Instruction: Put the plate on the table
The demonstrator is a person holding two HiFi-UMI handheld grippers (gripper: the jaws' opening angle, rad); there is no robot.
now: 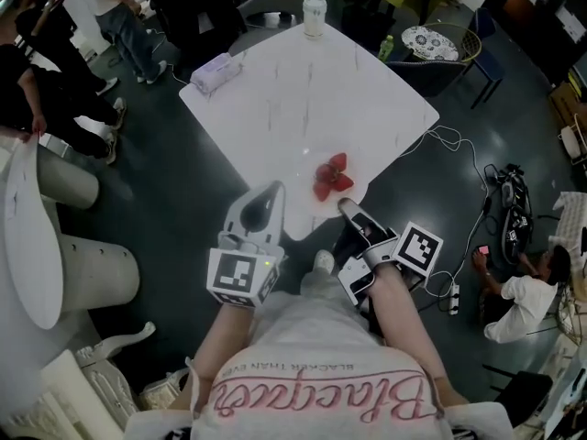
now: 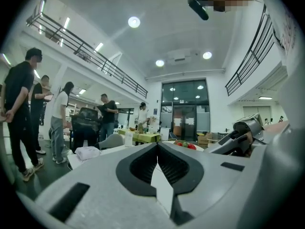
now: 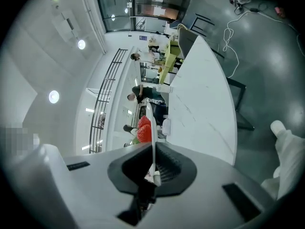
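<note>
A thin white plate [image 3: 148, 111] shows edge-on in the right gripper view, with red strawberries [image 3: 144, 128] on it. My right gripper [image 3: 152, 149] is shut on its near rim. In the head view the strawberries [image 1: 330, 177] lie over the near corner of the white table [image 1: 303, 90]; there the plate is hard to tell from the tabletop. The right gripper [image 1: 347, 205] reaches in from just below them. My left gripper [image 1: 273, 189] is at the table's near edge, left of the strawberries, its jaws shut and off the plate. The left gripper [image 2: 157, 149] looks level across the table.
A tissue pack [image 1: 215, 71] lies at the table's left corner and a lidded cup [image 1: 315, 15] at the far corner. Several people [image 1: 55, 71] stand at the left. Cables [image 1: 454, 145] run over the dark floor to the right, where a person [image 1: 527, 296] sits.
</note>
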